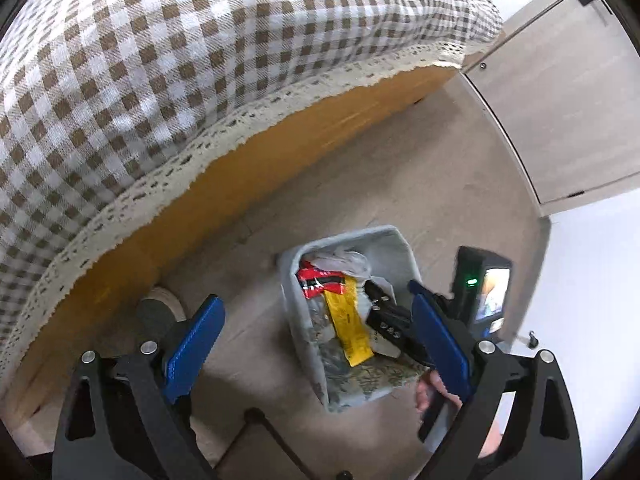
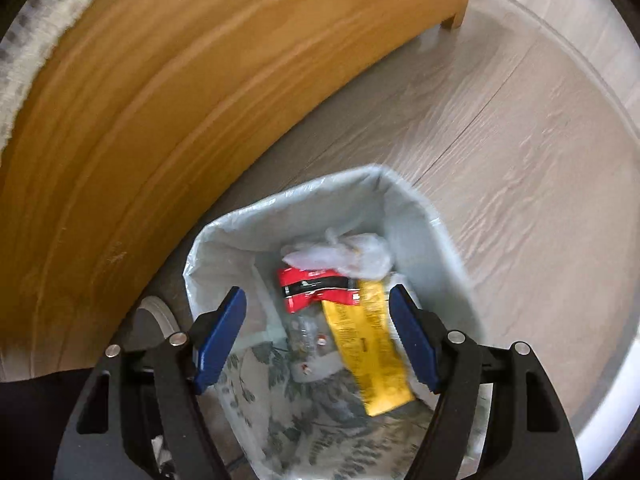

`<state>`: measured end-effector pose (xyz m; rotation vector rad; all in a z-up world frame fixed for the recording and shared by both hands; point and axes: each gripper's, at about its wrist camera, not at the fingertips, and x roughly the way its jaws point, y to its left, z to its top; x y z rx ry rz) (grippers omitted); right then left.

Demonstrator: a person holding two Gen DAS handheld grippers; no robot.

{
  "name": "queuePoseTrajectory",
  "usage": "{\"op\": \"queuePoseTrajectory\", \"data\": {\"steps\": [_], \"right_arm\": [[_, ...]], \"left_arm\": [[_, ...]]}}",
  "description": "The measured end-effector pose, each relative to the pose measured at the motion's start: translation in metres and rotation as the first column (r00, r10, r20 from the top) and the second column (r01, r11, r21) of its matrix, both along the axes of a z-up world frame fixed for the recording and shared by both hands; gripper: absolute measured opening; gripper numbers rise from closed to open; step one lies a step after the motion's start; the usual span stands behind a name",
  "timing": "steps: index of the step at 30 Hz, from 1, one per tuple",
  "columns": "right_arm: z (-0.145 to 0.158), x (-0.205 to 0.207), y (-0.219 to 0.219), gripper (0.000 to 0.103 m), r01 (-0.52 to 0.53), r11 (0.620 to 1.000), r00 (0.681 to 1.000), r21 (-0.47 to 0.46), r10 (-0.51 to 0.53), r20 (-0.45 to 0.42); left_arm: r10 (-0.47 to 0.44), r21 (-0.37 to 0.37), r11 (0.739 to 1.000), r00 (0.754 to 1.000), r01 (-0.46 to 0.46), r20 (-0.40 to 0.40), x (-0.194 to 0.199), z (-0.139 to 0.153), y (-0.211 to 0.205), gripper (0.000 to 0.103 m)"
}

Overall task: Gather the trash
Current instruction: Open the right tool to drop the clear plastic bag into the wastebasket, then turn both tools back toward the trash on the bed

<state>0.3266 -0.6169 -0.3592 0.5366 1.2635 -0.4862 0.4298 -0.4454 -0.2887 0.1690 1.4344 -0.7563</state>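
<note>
- The bin's (image 2: pixel 436 232) near rim is cut off behind the right gripper (image 2: pixel 316 336), and motion blur smears the print on the trash.
- Inside the lined bin lie a yellow wrapper (image 2: pixel 368 344), a red wrapper (image 2: pixel 312 286) and a crumpled clear bag (image 2: pixel 344 254).
- The bin stands on the floor (image 2: pixel 520 152) beside the wooden table (image 2: pixel 180 100).
- Both the right gripper and the left gripper (image 1: pixel 320 344) gape wide, holding nothing.

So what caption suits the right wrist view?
Open right gripper above a lined bin holding yellow wrapper and red wrapper.
</note>
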Motion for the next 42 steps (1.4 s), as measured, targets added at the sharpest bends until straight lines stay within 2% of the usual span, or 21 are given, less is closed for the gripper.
{"op": "queuePoseTrajectory", "data": {"steps": [6, 8, 11, 14, 16, 18, 21, 24, 26, 27, 29, 30, 32, 34, 36, 39, 42], "right_arm": [[0.070, -0.018, 0.000, 0.071, -0.012, 0.993, 0.999, -0.115, 0.016, 0.031], [0.100, -0.026, 0.002, 0.071, -0.010, 0.988, 0.998, -0.156, 0.018, 0.052], [0.145, -0.033, 0.010, 0.071, -0.010, 0.978, 0.994, -0.210, 0.032, 0.102], [0.182, -0.032, 0.027, 0.071, -0.022, 0.962, 0.987, -0.271, 0.064, 0.147], [0.204, -0.029, 0.038, 0.071, -0.026, 0.952, 0.982, -0.305, 0.081, 0.168], [0.228, -0.023, 0.055, 0.071, -0.039, 0.939, 0.970, -0.343, 0.118, 0.213], [0.268, -0.008, 0.088, 0.071, -0.069, 0.909, 0.939, -0.411, 0.198, 0.282], [0.299, 0.010, 0.124, 0.071, -0.096, 0.879, 0.891, -0.468, 0.285, 0.353], [0.319, 0.024, 0.152, 0.071, -0.105, 0.857, 0.844, -0.504, 0.345, 0.411], [0.323, 0.031, 0.162, 0.075, -0.108, 0.853, 0.828, -0.511, 0.361, 0.428], [0.328, 0.050, 0.189, 0.075, -0.121, 0.850, 0.785, -0.512, 0.398, 0.475], [0.326, 0.060, 0.199, 0.075, -0.134, 0.855, 0.771, -0.501, 0.408, 0.490], [0.320, 0.086, 0.217, 0.075, -0.170, 0.869, 0.759, -0.464, 0.416, 0.501], [0.313, 0.107, 0.233, 0.075, -0.151, 0.898, 0.753, -0.414, 0.375, 0.540], [0.306, 0.132, 0.251, 0.075, -0.156, 0.929, 0.736, -0.334, 0.335, 0.588], [0.295, 0.172, 0.283, 0.075, -0.180, 0.924, 0.731, -0.337, 0.355, 0.582], [0.286, 0.201, 0.309, 0.075, -0.201, 0.922, 0.722, -0.332, 0.369, 0.586]], "left_arm": [[-0.020, -0.013, 1.000, 0.999, 0.020, -0.049, -0.011, -0.004, 0.009, 0.091], [-0.039, -0.054, 0.998, 0.999, 0.037, -0.035, -0.017, 0.006, 0.014, 0.091], [-0.034, -0.144, 0.989, 0.999, 0.038, 0.034, -0.024, 0.032, 0.033, 0.091], [0.027, -0.158, 0.987, 0.998, -0.018, 0.057, -0.029, 0.051, 0.061, 0.091], [0.030, -0.189, 0.982, 0.997, -0.016, 0.069, -0.031, 0.067, 0.078, 0.091], [0.035, -0.226, 0.974, 0.993, -0.009, 0.110, -0.030, 0.092, 0.096, 0.091], [0.099, -0.300, 0.953, 0.973, -0.033, 0.207, -0.016, 0.139, 0.130, 0.092], [0.207, -0.355, 0.930, 0.932, -0.093, 0.298, 0.009, 0.179, 0.176, 0.092], [0.300, -0.372, 0.915, 0.878, -0.155, 0.373, 0.029, 0.197, 0.214, 0.095], [0.341, -0.378, 0.908, 0.847, -0.183, 0.408, 0.040, 0.201, 0.234, 0.095], [0.388, -0.385, 0.897, 0.804, -0.217, 0.450, 0.058, 0.205, 0.265, 0.096], [0.410, -0.384, 0.892, 0.780, -0.237, 0.472, 0.069, 0.205, 0.279, 0.096], [0.463, -0.354, 0.882, 0.709, -0.310, 0.532, 0.091, 0.200, 0.317, 0.096], [0.518, -0.361, 0.853, 0.685, -0.376, 0.512, 0.110, 0.191, 0.352, 0.096], [0.568, -0.345, 0.823, 0.672, -0.451, 0.475, 0.129, 0.187, 0.381, 0.096], [0.630, -0.365, 0.777, 0.620, -0.513, 0.468, 0.146, 0.184, 0.420, 0.096], [0.691, -0.360, 0.723, 0.601, -0.590, 0.402, 0.169, 0.162, 0.446, 0.096]]}}
